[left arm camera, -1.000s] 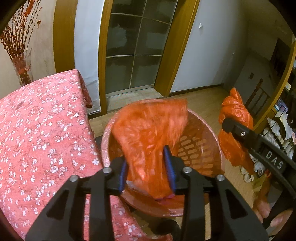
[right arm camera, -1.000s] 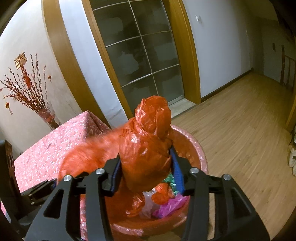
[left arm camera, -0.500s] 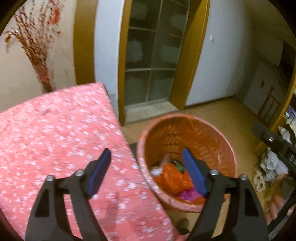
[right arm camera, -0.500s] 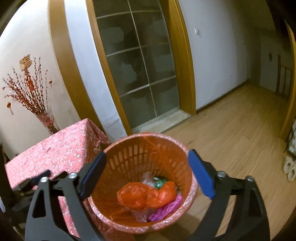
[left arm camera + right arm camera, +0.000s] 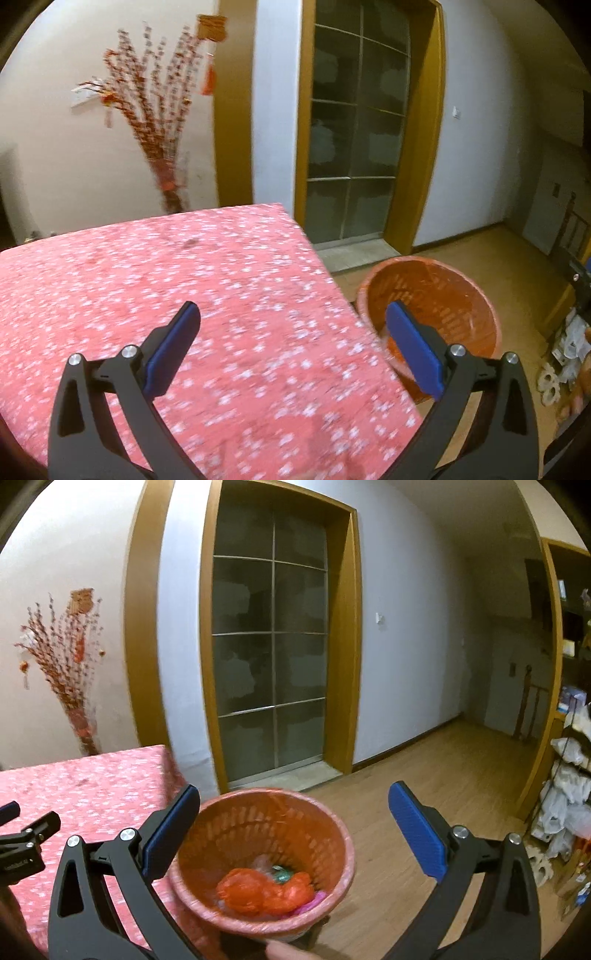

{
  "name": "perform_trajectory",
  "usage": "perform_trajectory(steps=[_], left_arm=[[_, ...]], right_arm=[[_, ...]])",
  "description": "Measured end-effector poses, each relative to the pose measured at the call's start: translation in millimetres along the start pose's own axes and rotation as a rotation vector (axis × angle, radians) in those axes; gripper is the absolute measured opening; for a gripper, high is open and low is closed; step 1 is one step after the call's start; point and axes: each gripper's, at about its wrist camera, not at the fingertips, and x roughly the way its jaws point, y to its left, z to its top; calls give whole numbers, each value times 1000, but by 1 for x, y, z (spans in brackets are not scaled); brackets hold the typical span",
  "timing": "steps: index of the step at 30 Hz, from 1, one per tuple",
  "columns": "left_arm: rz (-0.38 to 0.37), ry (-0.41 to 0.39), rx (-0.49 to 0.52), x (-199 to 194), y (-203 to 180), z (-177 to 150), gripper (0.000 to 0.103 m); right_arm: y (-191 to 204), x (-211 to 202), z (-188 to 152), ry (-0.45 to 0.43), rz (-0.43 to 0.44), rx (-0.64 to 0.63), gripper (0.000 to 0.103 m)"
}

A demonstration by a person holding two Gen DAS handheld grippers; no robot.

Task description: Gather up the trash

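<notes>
An orange slatted trash basket stands on the floor beside the table. An orange plastic bag lies inside it on other wrappers. My right gripper is open and empty above the basket. My left gripper is open and empty above the table with the red flowered cloth; the basket shows to its right, its contents hidden. The left gripper's body shows at the left edge of the right wrist view.
A glass-paned door in a wooden frame is behind the basket. A vase of red branches stands at the wall behind the table. Shelves with bags and clutter stand at the right. Wooden floor stretches right.
Both grippers let go of the orange bag, which dropped into the basket, and opened wide. The left gripper has swung left over the table; the right one has pulled back slightly.
</notes>
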Motion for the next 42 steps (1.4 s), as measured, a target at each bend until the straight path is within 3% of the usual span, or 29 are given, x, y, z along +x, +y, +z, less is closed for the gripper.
perform_trajectory(steps=[5,8,16,20,30,42], left_arm=[[38,-48,-58,-44,24,-17,99],[72,-66,-79,-68,33,-32,99],[200,-106,-48,-106,37,-70,99],[208,-102,-45,-115,38,-84,99],[229,-87,-51,-131,43,-108,99],[234,-81,-67,-139,44,-115,99]], right_arm=[[5,-32,-12,52,177,50,101],[14,-48,-23,67,213,19,101],[40,-83,-57,69,68,-115,101],[46,-97,-68,61,0,-146,101],[51,-108,-80,89,-15,-134,101],[48,-109,-92,127,0,-87,101]])
